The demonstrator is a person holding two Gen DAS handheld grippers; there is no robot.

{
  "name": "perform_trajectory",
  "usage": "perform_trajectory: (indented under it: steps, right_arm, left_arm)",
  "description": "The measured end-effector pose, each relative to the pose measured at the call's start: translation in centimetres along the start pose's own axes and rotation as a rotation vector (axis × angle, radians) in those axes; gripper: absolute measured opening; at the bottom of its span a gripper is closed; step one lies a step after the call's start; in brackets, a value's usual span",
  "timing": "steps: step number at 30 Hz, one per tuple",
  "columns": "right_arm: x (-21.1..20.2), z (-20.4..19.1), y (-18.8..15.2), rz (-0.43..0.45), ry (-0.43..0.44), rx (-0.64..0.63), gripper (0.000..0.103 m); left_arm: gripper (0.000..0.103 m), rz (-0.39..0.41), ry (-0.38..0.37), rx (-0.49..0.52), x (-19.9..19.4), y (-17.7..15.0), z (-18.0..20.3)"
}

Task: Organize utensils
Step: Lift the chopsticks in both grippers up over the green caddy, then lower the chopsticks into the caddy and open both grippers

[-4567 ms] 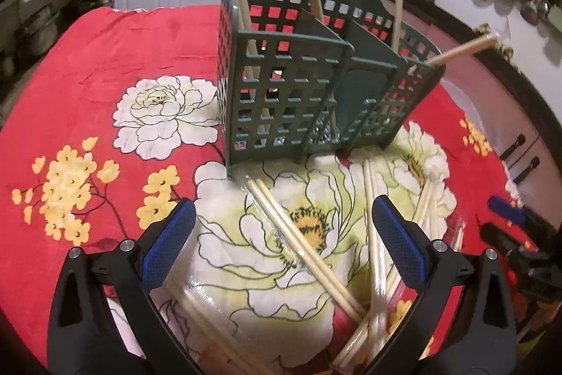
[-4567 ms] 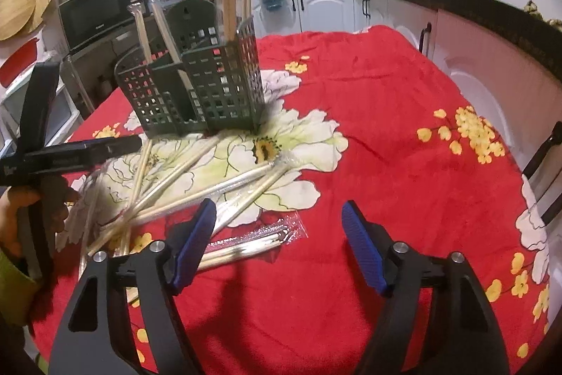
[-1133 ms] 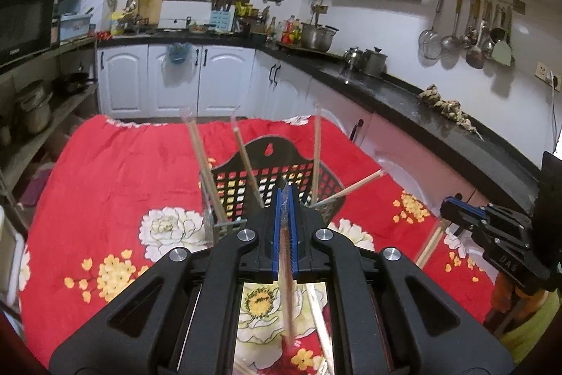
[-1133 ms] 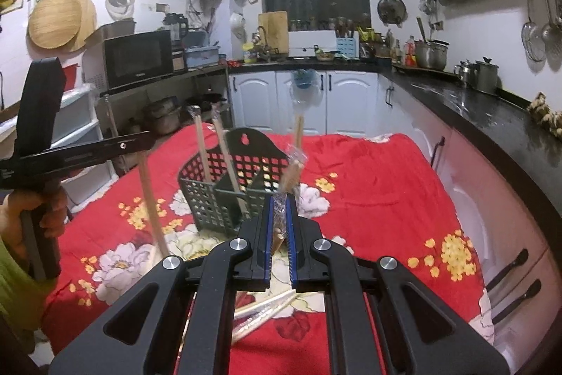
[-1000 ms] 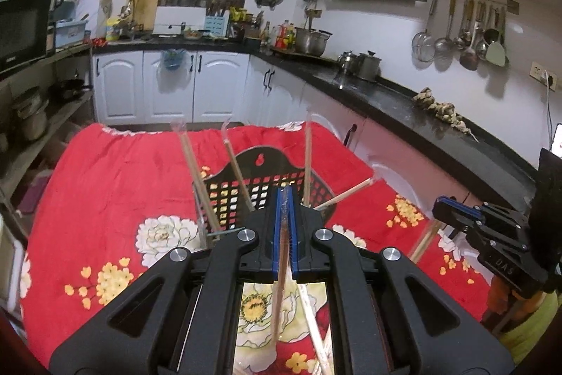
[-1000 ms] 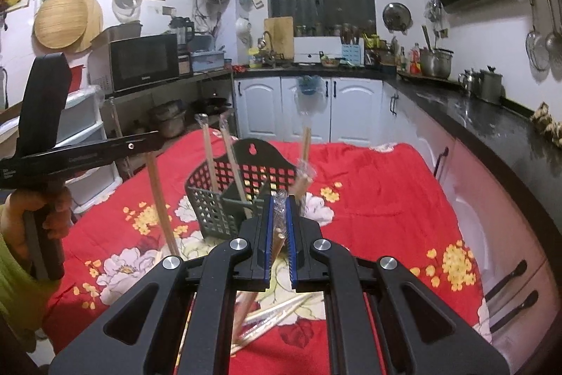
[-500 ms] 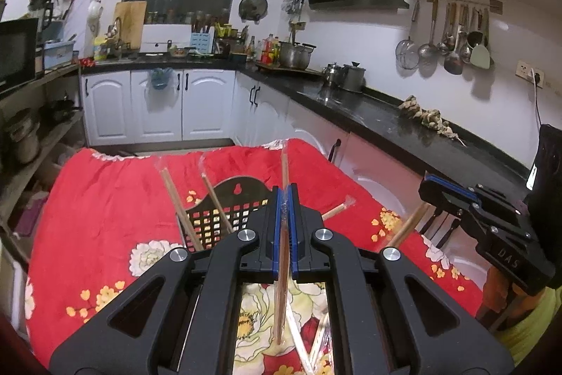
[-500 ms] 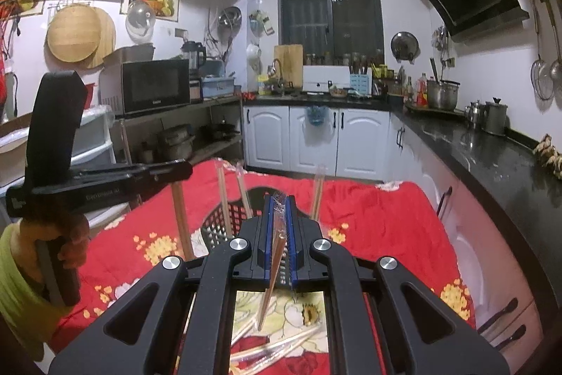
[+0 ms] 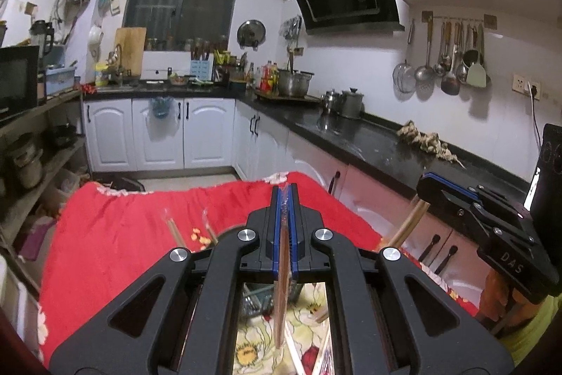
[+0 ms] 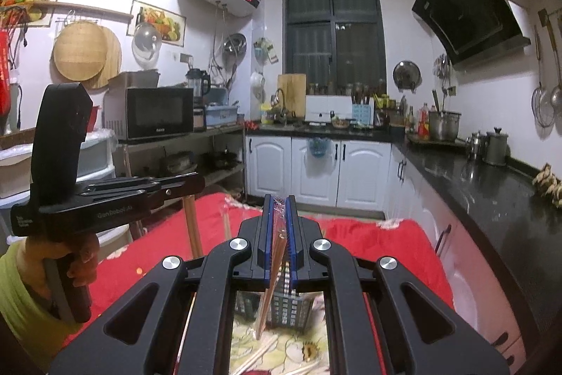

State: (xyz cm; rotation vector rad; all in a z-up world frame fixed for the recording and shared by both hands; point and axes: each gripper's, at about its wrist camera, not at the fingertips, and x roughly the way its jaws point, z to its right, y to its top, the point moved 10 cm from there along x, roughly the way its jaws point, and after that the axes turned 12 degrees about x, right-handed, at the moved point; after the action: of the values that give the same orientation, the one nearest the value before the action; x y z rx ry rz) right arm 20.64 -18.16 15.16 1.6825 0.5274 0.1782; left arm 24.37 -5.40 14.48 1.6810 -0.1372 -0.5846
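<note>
Chopsticks in clear wrappers hang from both grippers above the red floral tablecloth (image 9: 116,234). Left gripper (image 9: 285,199) pinches one pair (image 9: 282,297); right gripper (image 10: 277,204) pinches another (image 10: 268,290) over the green utensil basket (image 10: 284,311).

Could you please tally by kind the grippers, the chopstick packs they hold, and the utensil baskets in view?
Grippers: 2 (left gripper, right gripper)
Held chopstick packs: 2 (left pack, right pack)
Utensil basket: 1
Total: 5
</note>
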Motion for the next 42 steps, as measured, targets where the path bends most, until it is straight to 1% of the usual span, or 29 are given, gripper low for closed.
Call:
perform_trajectory:
  steps: [6, 13, 18, 22, 27, 42]
  right_arm:
    - [0.3, 0.0, 1.9, 0.044, 0.007, 0.006, 0.007]
    - [1.1, -0.3, 4.3, 0.092, -0.001, -0.023, 0.007]
    - [1.9, -0.3, 5.2, 0.124, -0.025, -0.058, 0.007]
    - [3.0, 0.1, 5.4, 0.123, -0.040, -0.056, 0.007]
    - [4.4, 0.8, 5.0, 0.108, -0.054, -0.046, 0.007]
    - [8.5, 2.8, 2.9, 0.087, -0.135, -0.040, 0.007]
  left_arm:
    - [0.002, 0.028, 0.022, 0.012, -0.1, 1.7, -0.8]
    - [0.002, 0.060, 0.056, 0.010, 0.0, 3.4, -2.2]
    - [0.002, 0.094, 0.098, 0.012, 0.3, 4.6, -3.4]
    - [0.002, 0.110, 0.115, -0.005, 0.7, 5.1, -4.4]
    - [0.002, 0.119, 0.138, -0.019, 1.5, 4.9, -5.4]
    - [0.002, 0.105, 0.161, -0.091, 4.0, 1.7, -8.1]
